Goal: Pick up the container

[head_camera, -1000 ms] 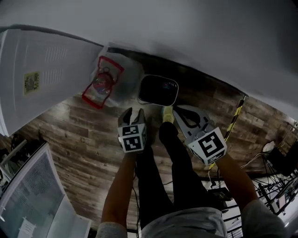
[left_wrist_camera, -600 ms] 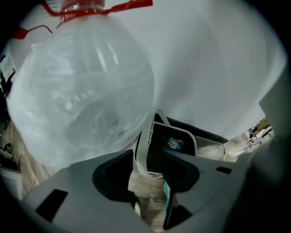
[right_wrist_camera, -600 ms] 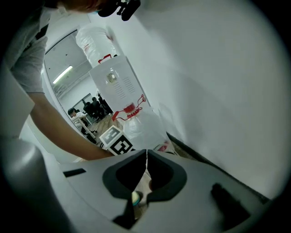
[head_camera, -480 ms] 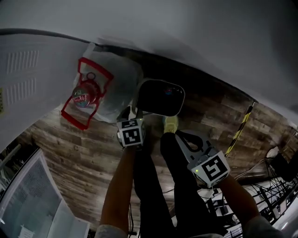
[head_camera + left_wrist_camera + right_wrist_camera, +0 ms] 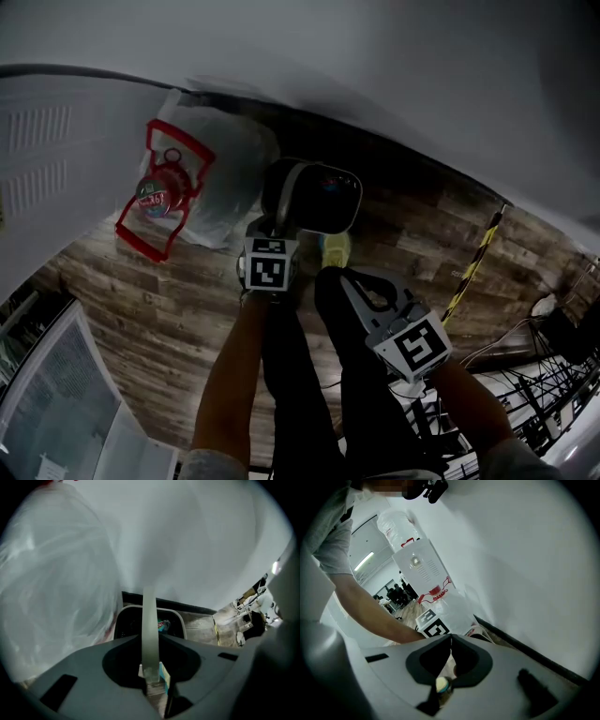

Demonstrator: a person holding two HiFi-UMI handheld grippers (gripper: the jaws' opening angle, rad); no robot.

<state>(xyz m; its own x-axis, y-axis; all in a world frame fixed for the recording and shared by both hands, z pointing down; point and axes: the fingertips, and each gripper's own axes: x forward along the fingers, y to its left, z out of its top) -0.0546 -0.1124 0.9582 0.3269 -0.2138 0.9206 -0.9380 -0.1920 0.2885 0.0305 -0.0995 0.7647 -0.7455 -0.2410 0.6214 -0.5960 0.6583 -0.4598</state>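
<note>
The container (image 5: 323,199) is a small dark bin with a white rim, standing on the wood floor against the wall. Its white handle (image 5: 287,192) stands up from the rim. My left gripper (image 5: 277,227) is at the bin's near edge, its jaws closing, and the handle (image 5: 149,630) runs between them with the pads pressed on it. In the left gripper view the bin (image 5: 181,620) holds a colourful scrap (image 5: 162,626). My right gripper (image 5: 354,279) hangs back over the person's legs, its jaws (image 5: 450,641) shut with nothing between them.
A large clear water bottle (image 5: 211,178) with a red carry handle (image 5: 155,202) lies left of the bin, next to a white appliance (image 5: 47,159). The white wall (image 5: 394,84) rises just behind. A yellow shoe (image 5: 335,249) is near the bin; a yellow-black striped strip (image 5: 473,267) runs at right.
My left gripper moved forward to the bin and closed on its handle, which now stands up. The right gripper drew back a little towards the person.
</note>
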